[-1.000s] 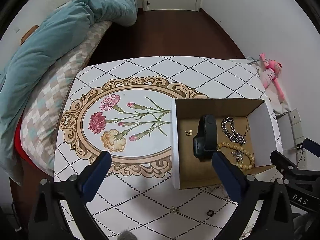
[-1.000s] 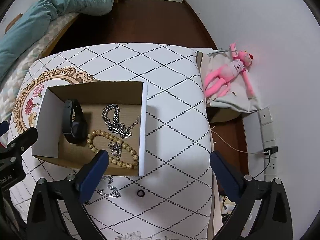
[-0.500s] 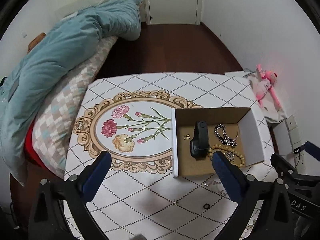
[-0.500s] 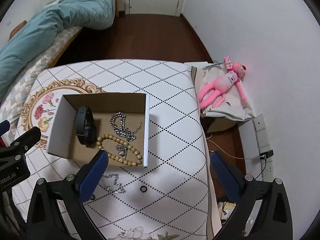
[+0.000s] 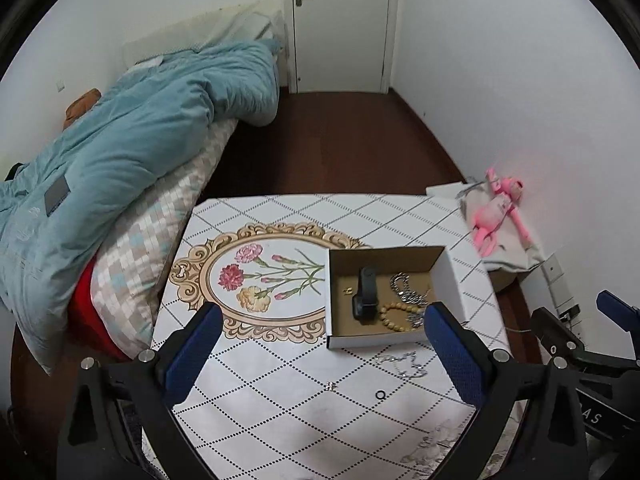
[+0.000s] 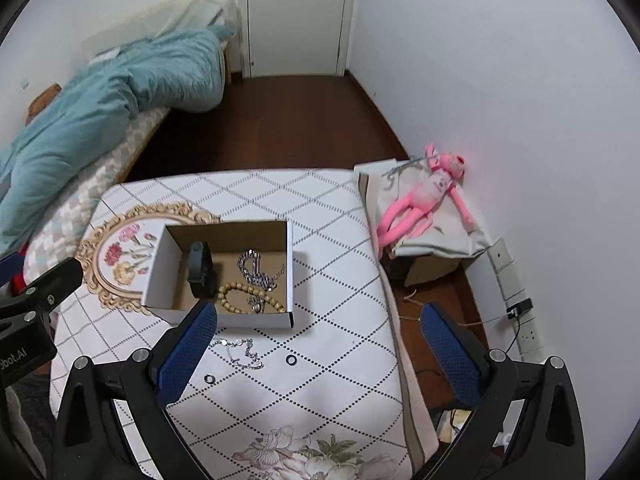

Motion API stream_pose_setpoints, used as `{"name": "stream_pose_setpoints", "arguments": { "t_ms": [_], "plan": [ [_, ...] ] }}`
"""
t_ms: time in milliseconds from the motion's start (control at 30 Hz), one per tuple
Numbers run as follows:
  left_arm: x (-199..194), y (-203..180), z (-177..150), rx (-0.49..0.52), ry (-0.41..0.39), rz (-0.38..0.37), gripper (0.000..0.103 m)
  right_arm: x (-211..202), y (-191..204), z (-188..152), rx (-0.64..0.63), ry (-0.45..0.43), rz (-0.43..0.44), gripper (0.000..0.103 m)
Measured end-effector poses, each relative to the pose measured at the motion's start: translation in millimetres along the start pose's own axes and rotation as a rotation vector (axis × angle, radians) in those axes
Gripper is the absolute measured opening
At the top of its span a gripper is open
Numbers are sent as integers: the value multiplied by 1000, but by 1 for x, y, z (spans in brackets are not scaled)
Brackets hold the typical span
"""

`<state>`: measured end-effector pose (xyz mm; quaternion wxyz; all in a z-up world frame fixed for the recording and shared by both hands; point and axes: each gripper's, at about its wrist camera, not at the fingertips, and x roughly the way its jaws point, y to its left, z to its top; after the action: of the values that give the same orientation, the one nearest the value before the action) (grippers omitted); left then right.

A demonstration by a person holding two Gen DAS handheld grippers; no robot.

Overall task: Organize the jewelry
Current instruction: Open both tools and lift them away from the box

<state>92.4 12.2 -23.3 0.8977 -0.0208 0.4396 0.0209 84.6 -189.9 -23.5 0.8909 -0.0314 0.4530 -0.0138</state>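
Observation:
An open cardboard box (image 5: 450, 280) (image 6: 156, 276) sits on the table. It holds a black smart band (image 5: 366, 292) (image 6: 200, 270), a silver chain (image 5: 404, 290) (image 6: 256, 270), a wooden bead bracelet (image 5: 394, 314) (image 6: 244, 298) and small gold earrings (image 5: 349, 291). In front of the box lie a thin silver necklace (image 5: 402, 362) (image 6: 238, 350), a small stud (image 5: 330, 386) and black rings (image 5: 380, 394) (image 6: 291, 359) (image 6: 209, 379). My left gripper (image 5: 320, 352) and right gripper (image 6: 316, 348) are both open and empty, held high above the table's near side.
The table (image 5: 280, 368) has a white diamond-pattern cloth with a flower medallion (image 5: 260, 280). A bed with a teal duvet (image 5: 120, 152) stands at the left. A pink plush toy (image 6: 424, 196) lies on a box at the right by the wall.
Both grippers have risen and pulled back from the table, so the box and jewelry look smaller and more of the room shows. Both stay open and empty.

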Motion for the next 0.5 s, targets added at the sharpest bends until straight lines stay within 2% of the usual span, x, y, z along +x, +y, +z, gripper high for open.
{"name": "stream_pose_setpoints", "arguments": {
  "t_ms": [200, 300, 400, 500],
  "plan": [
    [-28, 0, 3, -7, -42, -31, 103, -40, -4, 5, 13, -70, 16, 103],
    [-33, 3, 3, -33, -35, -35, 103, -53, -5, 6, 22, -89, 33, 103],
    [-32, 5, -1, -39, -34, -21, 103, -54, -8, 3, 40, -75, 61, 103],
    [-18, 8, -11, -41, -4, -1, 103, -35, -8, -6, 44, -9, 85, 103]
  ]
}}
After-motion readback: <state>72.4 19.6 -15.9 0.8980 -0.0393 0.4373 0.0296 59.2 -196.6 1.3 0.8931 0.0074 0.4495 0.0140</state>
